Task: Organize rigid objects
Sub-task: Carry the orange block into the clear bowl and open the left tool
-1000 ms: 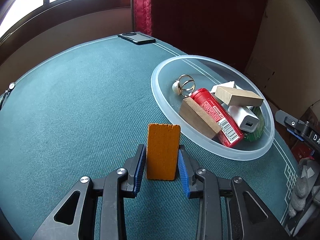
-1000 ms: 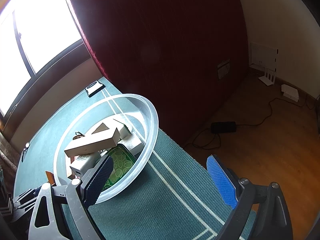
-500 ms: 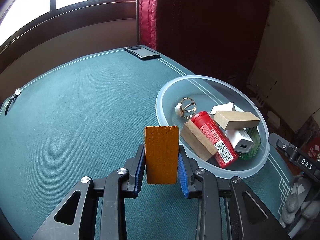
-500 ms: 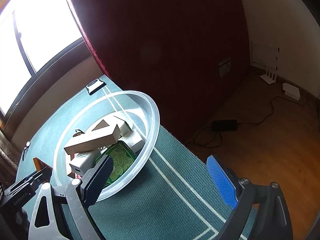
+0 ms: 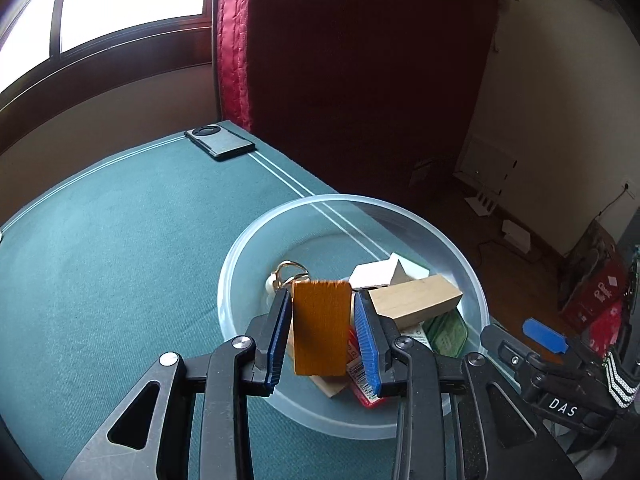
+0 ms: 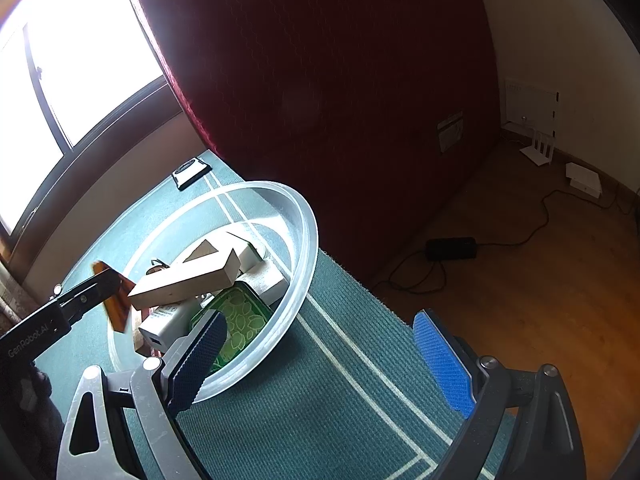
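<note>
The left gripper point(image 5: 322, 326) had carried the orange block point(image 5: 320, 326) up off the table point(image 5: 120, 260) and over the clear bowl point(image 5: 256, 248) — a second earlier that block stood on the green cloth, short of the bowl's near rim. Its jaws were closed on the block's two sides, holding it upright and clear of the table, above the things piled in the bowl. From the right wrist view the same block point(image 6: 116, 300) showed at the bowl's far side, pinched in the black fingers and tilted in that view.

Inside the bowl the pile looked unchanged: a pale wooden block point(image 5: 414, 300) lay across the top, a white piece point(image 5: 378, 274) behind it, a green tin point(image 5: 446, 330) to the right, a red can point(image 5: 362, 384) mostly hidden under the held block, and a gold ring point(image 5: 290, 270) peeking out at the back. A white charger point(image 6: 164, 324) lay beside the tin in the right view.

The right gripper point(image 6: 320, 360) had barely shifted — jaws wide apart and empty, one blue pad point(image 6: 200, 356) just over the bowl's near rim, the other point(image 6: 440, 364) out over the table edge. A dark phone point(image 5: 220, 142) lay at the far corner of the table, as before.
</note>
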{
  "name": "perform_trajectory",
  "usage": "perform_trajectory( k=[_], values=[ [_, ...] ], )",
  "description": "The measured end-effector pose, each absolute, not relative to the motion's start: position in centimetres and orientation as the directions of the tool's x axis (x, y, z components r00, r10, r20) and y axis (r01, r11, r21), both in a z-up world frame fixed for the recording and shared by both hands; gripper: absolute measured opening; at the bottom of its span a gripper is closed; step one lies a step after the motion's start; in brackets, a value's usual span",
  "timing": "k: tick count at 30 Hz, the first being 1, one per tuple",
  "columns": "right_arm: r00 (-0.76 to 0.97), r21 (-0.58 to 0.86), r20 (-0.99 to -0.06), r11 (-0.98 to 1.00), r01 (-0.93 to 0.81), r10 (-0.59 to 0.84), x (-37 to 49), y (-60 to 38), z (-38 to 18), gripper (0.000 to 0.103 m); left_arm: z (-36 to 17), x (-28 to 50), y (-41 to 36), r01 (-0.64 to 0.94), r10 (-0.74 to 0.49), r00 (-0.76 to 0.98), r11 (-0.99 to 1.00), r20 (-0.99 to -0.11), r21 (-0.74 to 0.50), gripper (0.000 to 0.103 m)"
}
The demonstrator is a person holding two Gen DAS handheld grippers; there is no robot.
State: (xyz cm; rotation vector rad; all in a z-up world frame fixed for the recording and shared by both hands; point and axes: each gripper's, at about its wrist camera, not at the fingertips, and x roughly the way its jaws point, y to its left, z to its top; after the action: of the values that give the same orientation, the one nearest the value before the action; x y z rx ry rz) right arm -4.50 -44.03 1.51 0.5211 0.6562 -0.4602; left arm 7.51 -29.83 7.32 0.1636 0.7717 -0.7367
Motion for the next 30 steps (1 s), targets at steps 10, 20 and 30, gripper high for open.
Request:
perform_trajectory(
  k=[10,20,30],
  values=[
    [0.701,0.304,-0.675,0.778,0.549,-0.231,-4.4,-44.0,1.4,0.097,6.2,7.8,-28.4,0.616,-0.516,0.489,0.775,-0.704,-0.14,0.052],
    [0.703,0.3,-0.672,0.783,0.545,-0.232,-4.4,-43.7,1.5,0.097,5.3,7.7,-28.1,0.6,-0.475,0.52,0.795,-0.71,-0.092,0.053],
    [0.705,0.295,-0.668,0.785,0.544,-0.238,-4.3,-43.5,1.6,0.097,4.8,9.0,-28.3,0.59,-0.462,0.536,0.804,-0.707,-0.078,0.054]
  ],
)
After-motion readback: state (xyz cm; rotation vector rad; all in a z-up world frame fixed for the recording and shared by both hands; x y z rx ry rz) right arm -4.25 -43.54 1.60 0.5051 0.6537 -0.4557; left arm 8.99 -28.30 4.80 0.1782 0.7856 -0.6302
